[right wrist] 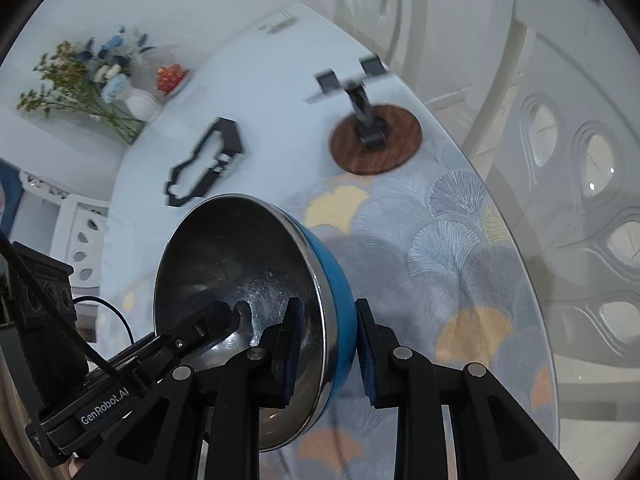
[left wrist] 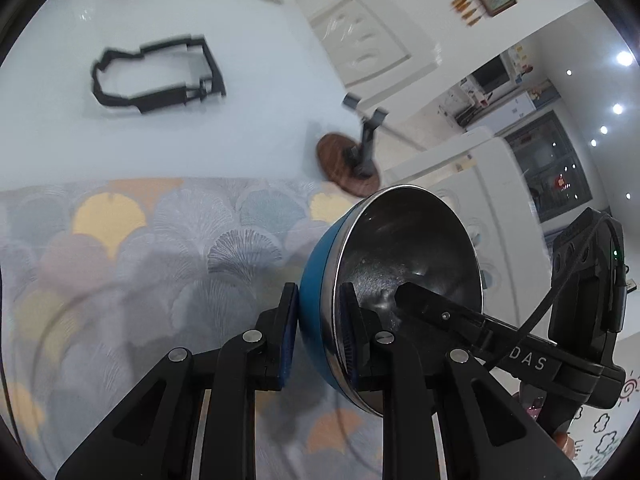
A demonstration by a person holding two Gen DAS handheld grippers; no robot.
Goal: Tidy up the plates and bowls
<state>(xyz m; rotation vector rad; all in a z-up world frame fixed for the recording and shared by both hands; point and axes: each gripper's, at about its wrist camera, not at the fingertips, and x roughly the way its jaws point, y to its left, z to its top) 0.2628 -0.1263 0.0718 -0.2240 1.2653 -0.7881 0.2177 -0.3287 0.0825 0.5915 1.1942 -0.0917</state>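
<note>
two labels, "genrobot.ai" point(right wrist: 105, 407) and "das" point(left wrist: 529, 361), beside the bowl point(left wrist: 404, 264)

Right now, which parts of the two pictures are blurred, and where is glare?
Left wrist view: black strap and stand smeared, ceiling lights glare, bowl sharp. Right wrist view: stand smeared, bowl reflects highlights, edges curve.

The bowl point(left wrist: 320, 292) is blue outside and steel-grey inside; the placemat point(left wrist: 160, 248) bears grey-and-yellow fan leaves.
</note>
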